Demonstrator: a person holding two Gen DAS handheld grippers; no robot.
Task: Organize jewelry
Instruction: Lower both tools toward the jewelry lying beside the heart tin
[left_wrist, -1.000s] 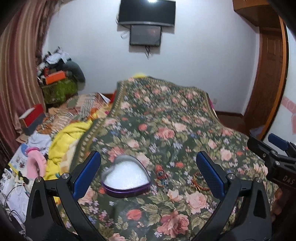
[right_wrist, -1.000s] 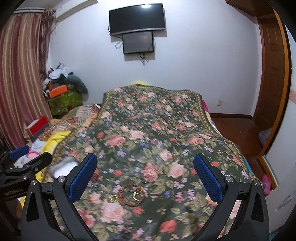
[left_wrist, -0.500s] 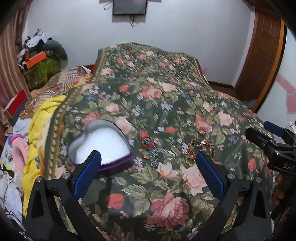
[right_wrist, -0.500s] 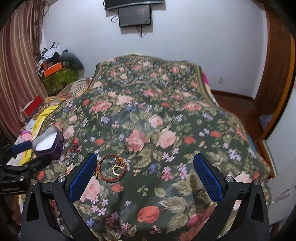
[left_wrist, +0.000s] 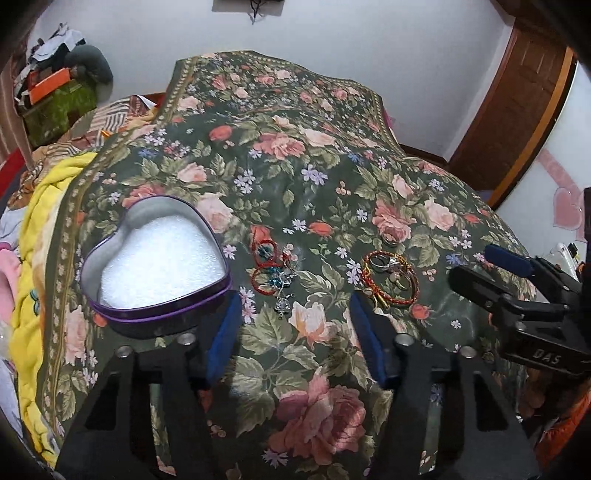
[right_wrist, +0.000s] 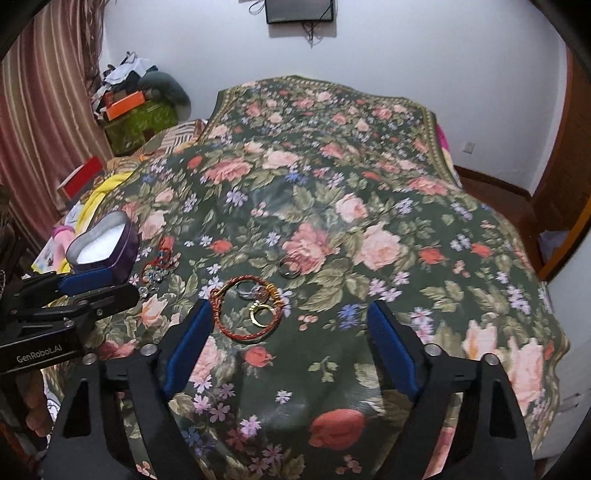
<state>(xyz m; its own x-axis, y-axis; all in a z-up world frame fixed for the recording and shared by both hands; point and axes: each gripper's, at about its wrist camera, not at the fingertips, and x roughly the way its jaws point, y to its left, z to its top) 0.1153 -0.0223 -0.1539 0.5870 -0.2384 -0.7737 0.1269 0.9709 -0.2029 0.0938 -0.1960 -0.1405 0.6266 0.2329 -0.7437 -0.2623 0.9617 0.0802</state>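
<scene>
Nearest me, my left gripper (left_wrist: 295, 325) hangs with jaws spread and empty, low over the floral bedspread (left_wrist: 314, 177), its left pad just at the front edge of the heart-shaped tin (left_wrist: 155, 262). My right gripper (right_wrist: 291, 332) is likewise spread wide and holds nothing. Taking the tin as landmark: its lid is off, white foam lining showing, nothing in it yet. Just right of the tin lies a tangle of red-corded charms (left_wrist: 271, 266); further right, a red-and-gold braided bracelet (right_wrist: 245, 312) with a few rings inside its loop; beyond that, one lone ring (right_wrist: 290, 266). Judgement — the bracelet sits off my right gripper's left pad, so I'd centre over the cord first, then close on it alone, not the loose rings. Soft cloth underneath — pressing down risks burying small pieces.
</scene>
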